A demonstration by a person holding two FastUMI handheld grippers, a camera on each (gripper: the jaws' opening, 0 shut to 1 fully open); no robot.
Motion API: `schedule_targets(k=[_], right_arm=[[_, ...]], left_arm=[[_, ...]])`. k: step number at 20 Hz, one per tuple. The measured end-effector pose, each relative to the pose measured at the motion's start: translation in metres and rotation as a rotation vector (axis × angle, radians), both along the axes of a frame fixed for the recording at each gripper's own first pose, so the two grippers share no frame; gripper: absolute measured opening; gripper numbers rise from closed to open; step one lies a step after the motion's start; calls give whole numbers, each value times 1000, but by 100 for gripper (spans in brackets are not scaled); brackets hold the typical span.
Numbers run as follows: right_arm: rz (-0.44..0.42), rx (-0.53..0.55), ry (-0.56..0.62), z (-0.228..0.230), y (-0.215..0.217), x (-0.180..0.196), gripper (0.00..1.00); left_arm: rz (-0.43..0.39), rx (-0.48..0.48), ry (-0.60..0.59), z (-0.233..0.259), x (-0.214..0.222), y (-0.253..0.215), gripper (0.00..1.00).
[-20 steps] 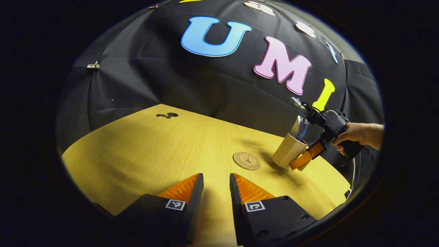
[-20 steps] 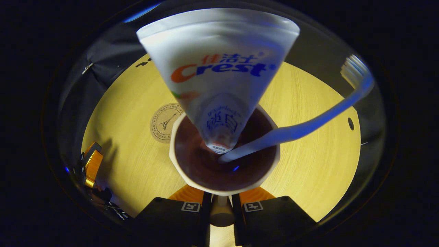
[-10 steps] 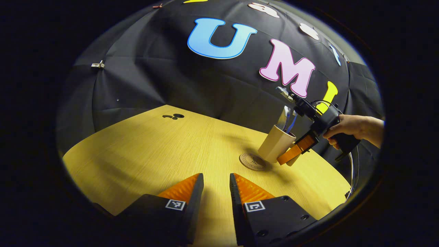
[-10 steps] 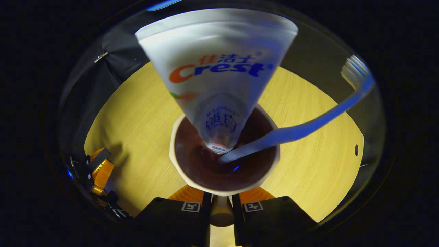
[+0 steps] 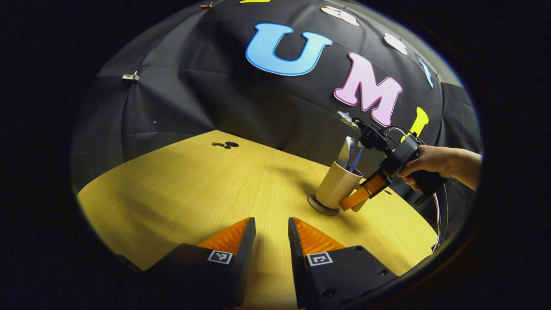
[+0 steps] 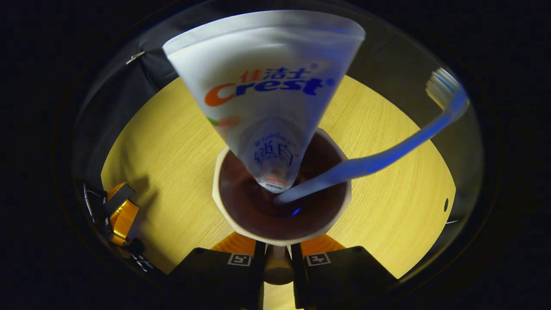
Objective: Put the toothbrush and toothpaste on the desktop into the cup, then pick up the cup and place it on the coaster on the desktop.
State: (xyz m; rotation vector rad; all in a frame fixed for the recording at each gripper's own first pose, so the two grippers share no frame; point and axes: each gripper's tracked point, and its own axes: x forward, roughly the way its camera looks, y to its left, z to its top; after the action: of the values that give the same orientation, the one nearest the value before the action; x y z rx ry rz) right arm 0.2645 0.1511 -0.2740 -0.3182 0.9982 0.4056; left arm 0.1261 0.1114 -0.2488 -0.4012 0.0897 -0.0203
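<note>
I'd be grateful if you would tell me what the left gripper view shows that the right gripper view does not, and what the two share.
The left gripper view gives the side-on picture: the coaster under the tilted cup, the hand holding the right gripper, and the outside of the cup's wall. The right gripper view looks down into the cup's dark inside, where the ends of the toothpaste and toothbrush sit, with its fingers closed on the cup's handle; the left gripper sits at its lower left. Both show the cup, its contents and the desktop.

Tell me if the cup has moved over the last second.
Yes. In the left gripper view the cup went left across the desk onto the coaster.
</note>
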Motion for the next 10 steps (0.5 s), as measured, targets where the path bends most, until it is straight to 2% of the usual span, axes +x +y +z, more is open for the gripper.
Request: schedule_targets(k=[5, 6, 8, 9, 10], right_arm=[[17, -30, 15, -7, 4, -1, 31], [17, -27, 21, -7, 3, -1, 28], [4, -15, 37, -8, 0, -1, 31], [-1, -8, 40, -7, -1, 0, 27], [-1, -2, 40, -7, -2, -1, 33]], left_arm=[[2, -5, 3, -1, -1, 2, 48], [2, -5, 4, -1, 1, 1, 48], [1, -5, 7, -1, 1, 1, 48], [1, -4, 8, -1, 0, 2, 48], [0, -4, 9, -3, -1, -1, 48]])
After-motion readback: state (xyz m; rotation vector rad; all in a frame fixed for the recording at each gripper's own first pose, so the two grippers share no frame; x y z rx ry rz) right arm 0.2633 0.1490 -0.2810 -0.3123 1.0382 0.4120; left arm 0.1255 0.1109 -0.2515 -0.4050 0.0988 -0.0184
